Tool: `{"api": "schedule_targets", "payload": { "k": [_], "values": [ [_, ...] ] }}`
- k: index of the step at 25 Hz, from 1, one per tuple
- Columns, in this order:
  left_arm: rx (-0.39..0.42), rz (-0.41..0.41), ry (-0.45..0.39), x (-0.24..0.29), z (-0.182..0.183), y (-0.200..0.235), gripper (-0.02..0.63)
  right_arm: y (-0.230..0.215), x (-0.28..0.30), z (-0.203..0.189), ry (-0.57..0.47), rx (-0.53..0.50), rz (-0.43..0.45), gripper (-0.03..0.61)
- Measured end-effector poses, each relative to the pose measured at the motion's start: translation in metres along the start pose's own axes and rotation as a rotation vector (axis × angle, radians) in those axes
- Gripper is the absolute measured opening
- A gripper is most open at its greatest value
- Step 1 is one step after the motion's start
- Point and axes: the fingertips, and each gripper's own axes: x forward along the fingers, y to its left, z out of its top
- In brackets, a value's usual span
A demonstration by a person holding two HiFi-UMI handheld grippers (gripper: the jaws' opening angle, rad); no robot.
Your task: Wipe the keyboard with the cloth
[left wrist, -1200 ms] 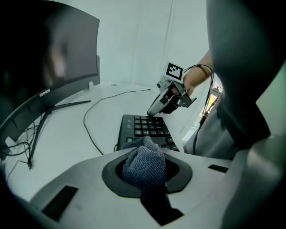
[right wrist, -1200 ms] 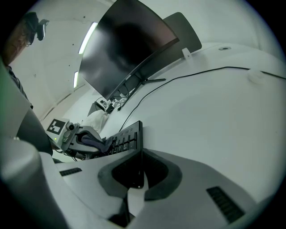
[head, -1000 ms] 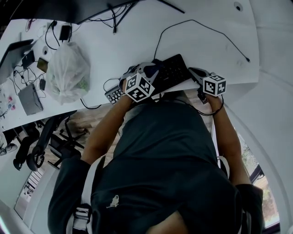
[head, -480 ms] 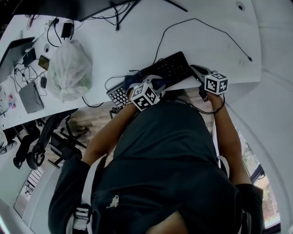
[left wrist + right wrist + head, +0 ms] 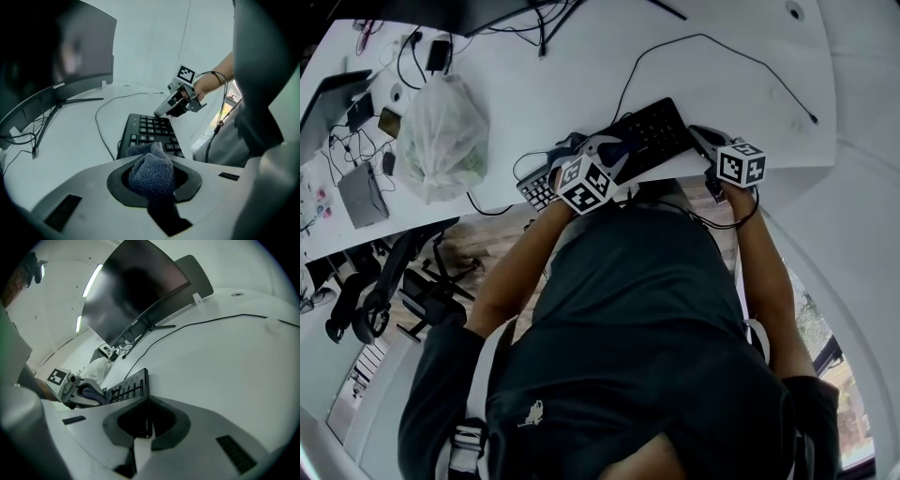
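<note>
The left gripper (image 5: 609, 148) is clamped on a bunched blue-grey cloth (image 5: 152, 169), which fills the gap between its jaws and hangs over the near end of the black keyboard (image 5: 654, 134). The keyboard lies slantwise along the near edge of the white counter (image 5: 727, 70). Its middle is covered from above by the left gripper and its marker cube.

The right gripper (image 5: 145, 426) is pressed together with nothing in it. It sits at the keyboard's other end, just beside the corner.

A thin black cable (image 5: 712, 45) runs from behind the keyboard across the bare counter to the right. A curved dark monitor (image 5: 136, 289) stands behind on a splayed stand. Well to the left sit a knotted clear plastic bag (image 5: 441, 136), a small grey box (image 5: 362, 193) and a tangle of leads and chargers. An office chair (image 5: 403, 286) shows below the counter edge.
</note>
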Motion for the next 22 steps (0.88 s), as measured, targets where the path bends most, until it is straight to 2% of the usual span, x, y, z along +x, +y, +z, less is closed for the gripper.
{"api": "schedule_targets", "payload": {
  "k": [4, 7, 14, 22],
  "values": [
    [0.085, -0.028, 0.045, 0.011, -0.007, -0.022, 0.056, 0.0, 0.0, 0.0, -0.007, -0.013, -0.004, 0.012],
    [0.064, -0.049, 0.045, 0.011, -0.006, -0.024, 0.056, 0.0, 0.0, 0.0, -0.011, -0.023, -0.01, 0.012],
    [0.069, -0.062, 0.052, 0.011, -0.007, -0.024, 0.056, 0.001, 0.0, 0.0, -0.021, -0.038, -0.019, 0.011],
    [0.049, -0.03, 0.034, 0.006, 0.002, 0.001, 0.057, 0.003, 0.003, 0.007, -0.015, -0.08, -0.024, 0.011]
  ]
}}
